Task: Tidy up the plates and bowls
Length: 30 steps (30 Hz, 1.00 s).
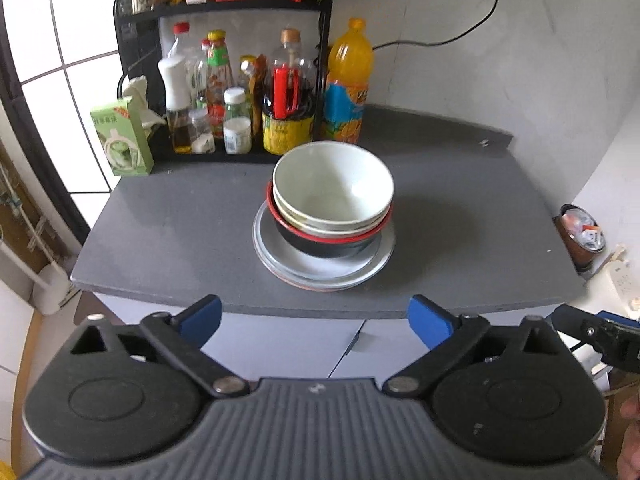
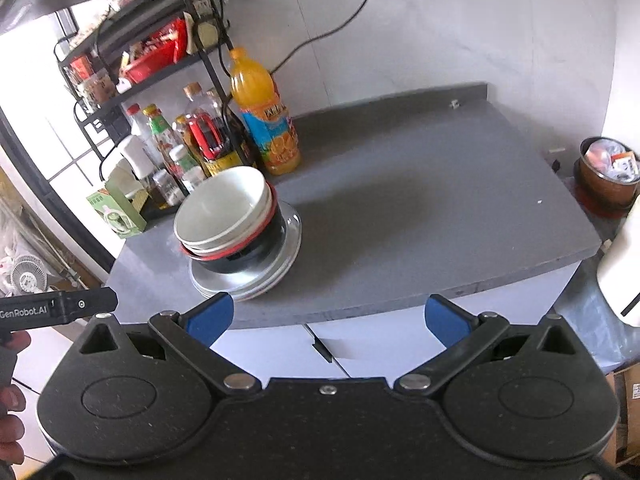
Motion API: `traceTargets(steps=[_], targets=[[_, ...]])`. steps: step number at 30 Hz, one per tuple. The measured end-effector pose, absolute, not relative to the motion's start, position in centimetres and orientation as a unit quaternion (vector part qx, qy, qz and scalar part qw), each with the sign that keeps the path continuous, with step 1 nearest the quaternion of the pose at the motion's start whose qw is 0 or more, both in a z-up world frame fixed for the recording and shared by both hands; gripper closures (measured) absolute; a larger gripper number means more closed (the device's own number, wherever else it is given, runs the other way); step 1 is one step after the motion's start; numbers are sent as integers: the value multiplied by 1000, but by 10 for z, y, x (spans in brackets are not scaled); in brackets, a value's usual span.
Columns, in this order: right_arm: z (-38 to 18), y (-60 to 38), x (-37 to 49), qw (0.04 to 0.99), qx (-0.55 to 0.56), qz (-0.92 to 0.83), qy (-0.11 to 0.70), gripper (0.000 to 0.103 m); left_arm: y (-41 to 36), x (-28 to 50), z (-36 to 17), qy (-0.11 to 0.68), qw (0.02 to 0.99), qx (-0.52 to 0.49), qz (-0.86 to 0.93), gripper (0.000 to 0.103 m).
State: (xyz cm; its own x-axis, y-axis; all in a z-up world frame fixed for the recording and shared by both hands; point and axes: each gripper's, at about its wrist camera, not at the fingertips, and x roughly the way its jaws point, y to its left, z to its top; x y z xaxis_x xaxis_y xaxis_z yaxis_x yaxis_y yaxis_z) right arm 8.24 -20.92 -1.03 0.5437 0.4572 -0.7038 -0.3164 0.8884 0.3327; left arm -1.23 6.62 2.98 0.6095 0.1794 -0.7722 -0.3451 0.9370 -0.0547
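White bowls sit nested inside a black bowl with a red rim, all on a stack of grey plates in the middle of the dark grey counter. The same stack shows in the right wrist view: white bowls, black bowl, plates. My left gripper is open and empty, held in front of the counter's front edge, short of the stack. My right gripper is open and empty, also off the front edge, to the right of the stack.
A black rack with sauce bottles stands at the back left. An orange juice bottle stands behind the stack. A green carton is at the left. A brown bin sits past the right edge. White cabinet doors are below.
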Motion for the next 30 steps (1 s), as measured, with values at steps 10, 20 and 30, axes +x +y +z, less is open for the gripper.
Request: traceTargets(steps=[10, 20, 30], targets=[[19, -184, 51, 892, 74, 179, 407, 0, 102, -39, 57, 389, 910, -89, 113, 0], [31, -134, 12, 910, 96, 108, 388, 0, 165, -53, 68, 384, 919, -72, 58, 0], [36, -95, -28, 913, 90, 72, 391, 0, 195, -72, 64, 389, 920, -41, 26, 0]])
